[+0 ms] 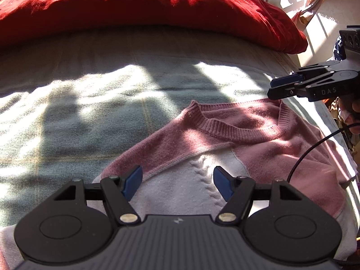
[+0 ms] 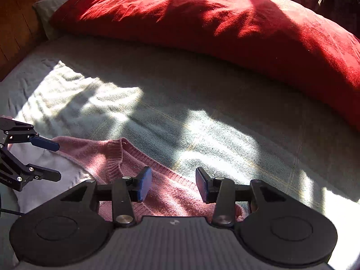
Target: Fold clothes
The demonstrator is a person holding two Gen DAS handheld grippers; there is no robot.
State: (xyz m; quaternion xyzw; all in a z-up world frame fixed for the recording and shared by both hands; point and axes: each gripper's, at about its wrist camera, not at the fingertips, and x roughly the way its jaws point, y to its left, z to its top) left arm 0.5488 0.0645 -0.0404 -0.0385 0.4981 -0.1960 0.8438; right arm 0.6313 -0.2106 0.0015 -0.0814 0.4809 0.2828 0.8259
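— Where is the garment?

— The pink-and-white sweater (image 1: 225,139) lies flat on the grey-green blanket (image 1: 67,112) that covers the bed, with its ribbed neckline (image 1: 236,130) pointing toward the big red cushion (image 1: 135,6) at the far side. The cushion and the sweater are well apart, with a band of bare blanket between them, half in sun and half in shadow.

— And your left gripper?

— My left gripper (image 1: 177,180) hangs over the white chest panel, just short of the pink shoulder seam. Its jaws are spread wide, with nothing between the blue pads (image 1: 135,177) but the knit below (whether they touch the cloth, I cannot tell).

— The right one?

— My right gripper (image 2: 173,184) sits over the pink shoulder at the sweater's edge nearest that side, beside the collar. Its jaws are parted too, though less widely, and they pinch nothing. From my left camera it shows side-on at the right border, fingers over the collar's far corner, and there its jaws look nearly together, so I trust its own view.

— Anything else around?

— A black cable (image 1: 310,153) curves over the pink sleeve, and a wooden wall (image 2: 20,22) stands beyond the bed's far corner.
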